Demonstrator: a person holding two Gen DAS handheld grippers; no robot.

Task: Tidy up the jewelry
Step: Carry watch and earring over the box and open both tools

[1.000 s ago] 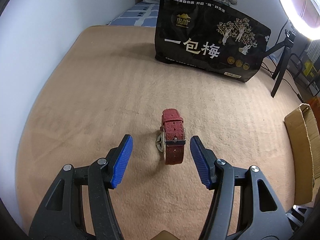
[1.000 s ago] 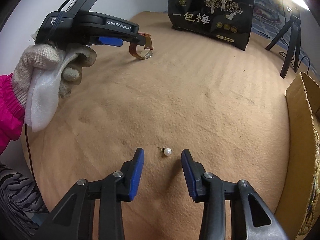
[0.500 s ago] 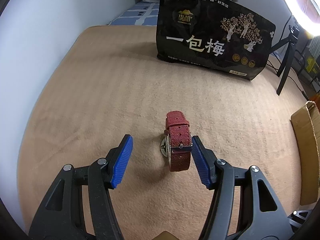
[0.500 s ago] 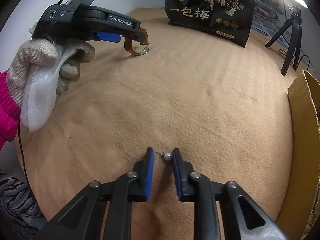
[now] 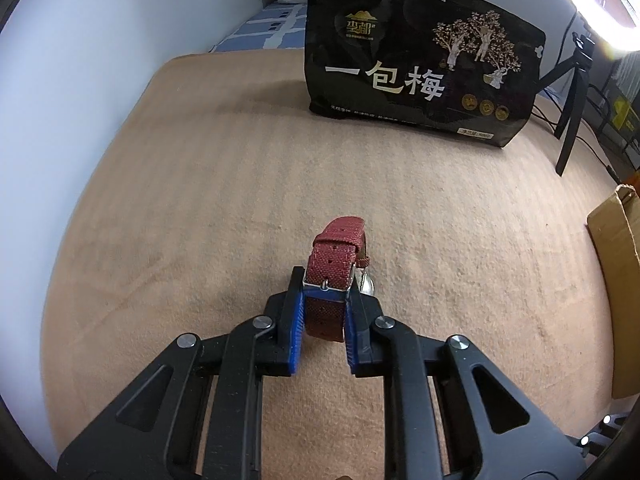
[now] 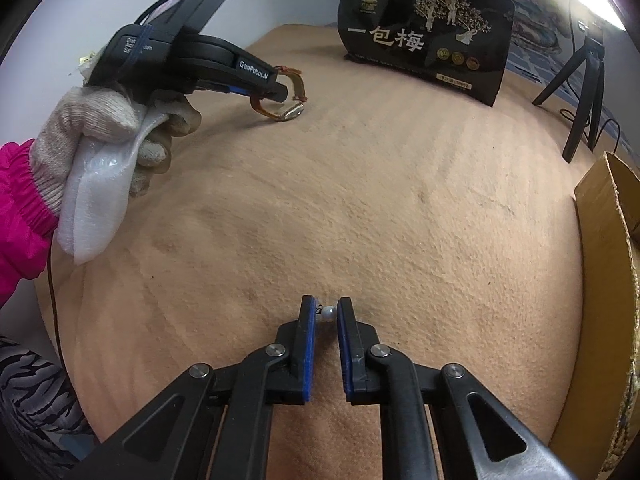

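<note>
A watch with a red woven strap (image 5: pixel 335 258) stands on edge on the tan blanket. My left gripper (image 5: pixel 323 300) is shut on its strap just behind the silver buckle. In the right wrist view the left gripper (image 6: pixel 280 94) holds the watch (image 6: pixel 289 109), whose metal case touches the blanket. A small pearl earring (image 6: pixel 329 313) with a thin post lies on the blanket. My right gripper (image 6: pixel 325 312) has closed on it, the pearl pinched between the blue pads at the tips.
A black snack bag with gold trees (image 5: pixel 420 68) stands at the far side of the blanket. A cardboard box (image 6: pixel 608 280) is at the right edge. A black tripod (image 6: pixel 584 92) stands at the far right. A white wall runs along the left.
Both grippers have closed: the left on the watch strap, the right on the pearl earring. Both were wide open a second ago.
</note>
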